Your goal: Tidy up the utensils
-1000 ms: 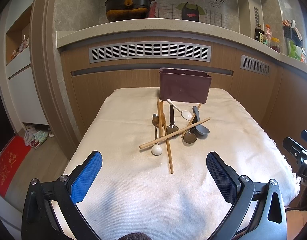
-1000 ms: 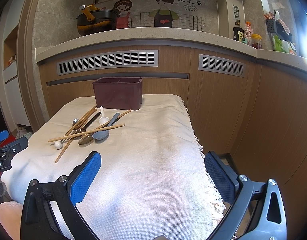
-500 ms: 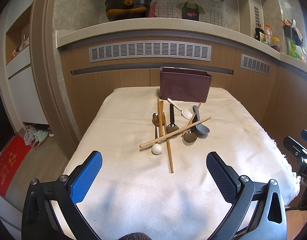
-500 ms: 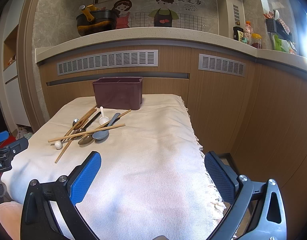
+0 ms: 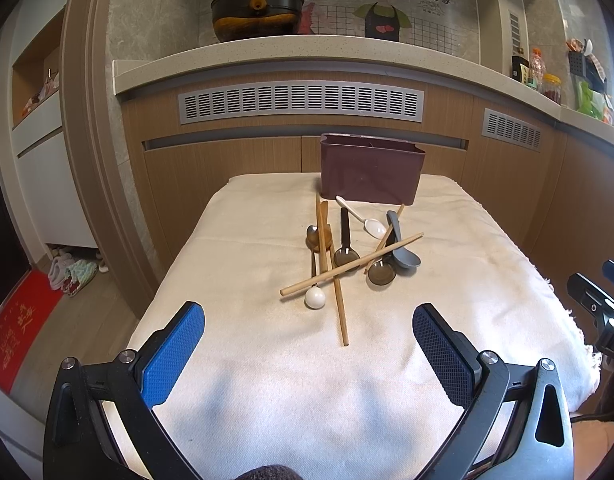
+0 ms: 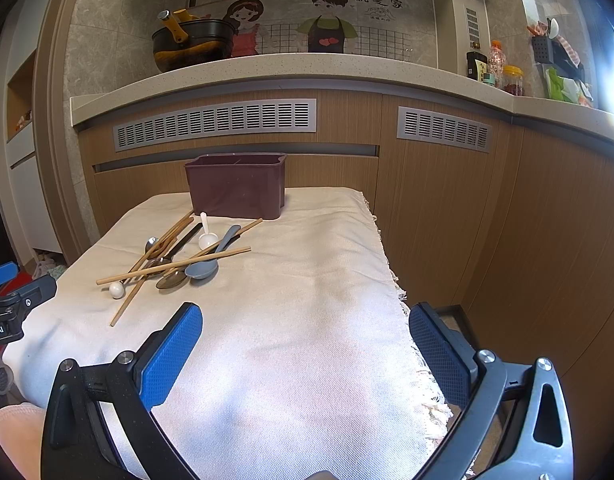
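Note:
A dark red utensil holder (image 5: 371, 172) stands at the far end of the cloth-covered table (image 5: 247, 380); it also shows in the right wrist view (image 6: 237, 190). In front of it lies a pile of wooden chopsticks (image 5: 349, 265), several spoons including a grey one (image 5: 403, 254) and a white one (image 5: 367, 222), and a white ball-ended utensil (image 5: 315, 299). The pile shows in the right wrist view (image 6: 179, 264) too. My left gripper (image 5: 309, 330) is open and empty, near the front of the table, short of the pile. My right gripper (image 6: 305, 330) is open and empty, to the right of the pile.
A wooden counter front with vents (image 5: 301, 102) rises behind the table. The cloth's fringed right edge (image 6: 399, 300) drops to the floor. A red mat and slippers (image 5: 73, 272) lie on the floor at the left.

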A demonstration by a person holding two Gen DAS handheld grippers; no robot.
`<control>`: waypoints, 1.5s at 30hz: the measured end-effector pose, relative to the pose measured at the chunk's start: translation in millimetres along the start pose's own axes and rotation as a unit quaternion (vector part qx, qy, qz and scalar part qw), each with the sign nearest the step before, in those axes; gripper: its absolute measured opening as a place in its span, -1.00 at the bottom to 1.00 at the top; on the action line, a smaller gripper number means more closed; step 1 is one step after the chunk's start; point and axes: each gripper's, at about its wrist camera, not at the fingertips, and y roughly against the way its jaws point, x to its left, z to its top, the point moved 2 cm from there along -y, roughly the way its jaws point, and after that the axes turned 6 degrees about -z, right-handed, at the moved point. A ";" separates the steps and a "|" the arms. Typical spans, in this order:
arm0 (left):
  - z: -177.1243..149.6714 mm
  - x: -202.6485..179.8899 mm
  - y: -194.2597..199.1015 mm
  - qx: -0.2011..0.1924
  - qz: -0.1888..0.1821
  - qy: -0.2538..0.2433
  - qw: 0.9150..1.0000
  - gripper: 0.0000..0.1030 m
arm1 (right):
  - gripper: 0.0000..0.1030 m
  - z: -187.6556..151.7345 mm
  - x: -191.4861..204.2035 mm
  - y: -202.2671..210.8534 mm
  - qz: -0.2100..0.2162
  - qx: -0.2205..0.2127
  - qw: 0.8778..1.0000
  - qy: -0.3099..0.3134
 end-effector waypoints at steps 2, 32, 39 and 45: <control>-1.1 0.0 -0.2 0.001 0.000 -0.001 1.000 1.00 | 1.00 0.0 0.1 0.0 0.000 0.000 1.000 0.000; 103.1 52.4 -95.7 0.011 0.015 0.013 1.000 1.00 | 1.00 91.0 61.1 -131.2 0.039 0.024 0.995 0.085; 103.1 81.1 -123.9 0.036 0.019 0.015 0.999 1.00 | 0.99 71.1 91.8 -185.2 0.093 0.131 0.985 0.068; 81.0 96.6 -134.4 0.063 -0.015 0.036 0.997 1.00 | 0.53 54.3 118.0 -204.9 0.121 0.192 0.972 0.062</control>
